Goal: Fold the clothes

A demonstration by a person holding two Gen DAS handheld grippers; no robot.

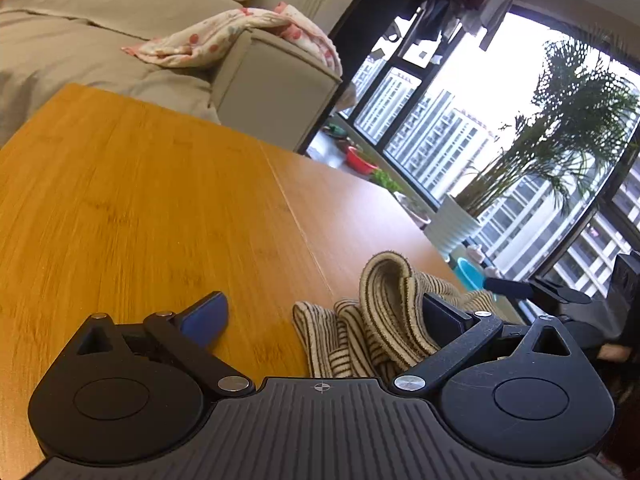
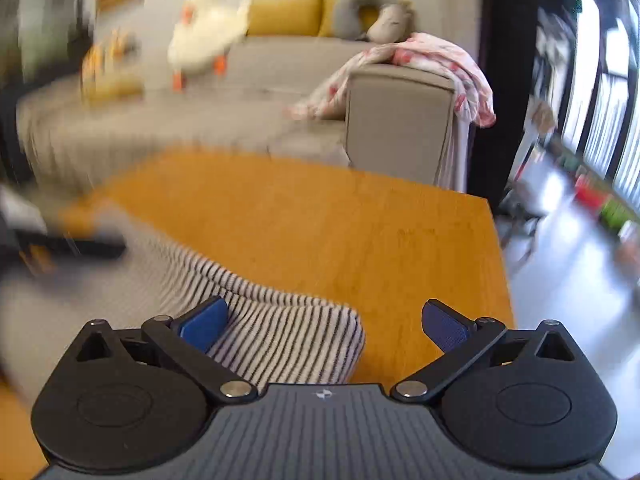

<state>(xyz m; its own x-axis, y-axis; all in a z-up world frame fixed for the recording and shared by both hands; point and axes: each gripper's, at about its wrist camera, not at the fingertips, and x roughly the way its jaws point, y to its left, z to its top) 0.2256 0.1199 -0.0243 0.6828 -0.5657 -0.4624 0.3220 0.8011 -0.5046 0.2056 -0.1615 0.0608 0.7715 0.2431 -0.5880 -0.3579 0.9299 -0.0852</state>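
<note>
Fingers of the left tool (image 1: 326, 312) stand spread wide, clamping nothing; a bunched loop of the cream-and-dark striped knit garment (image 1: 380, 316) rises between them, pressed up against the inner face of the right-hand finger, though whether it is caught there I cannot tell. The right tool (image 2: 324, 326) is likewise released, its blue-padded fingers (image 2: 204, 326) apart, with the same striped garment (image 2: 280, 340) lying under and just beyond the left-hand finger. That cloth sits on the orange wooden bench (image 1: 160, 200), near its edge on the window side, rumpled and heaped rather than flat. Judged from this, folding is barely begun: no neat crease or squared stack shows, and the garment would need spreading out before any fold. Beyond the bench, a pink-spotted cloth (image 2: 440, 64) drapes over the grey sofa's arm (image 2: 396, 120), possibly still waiting.
</note>
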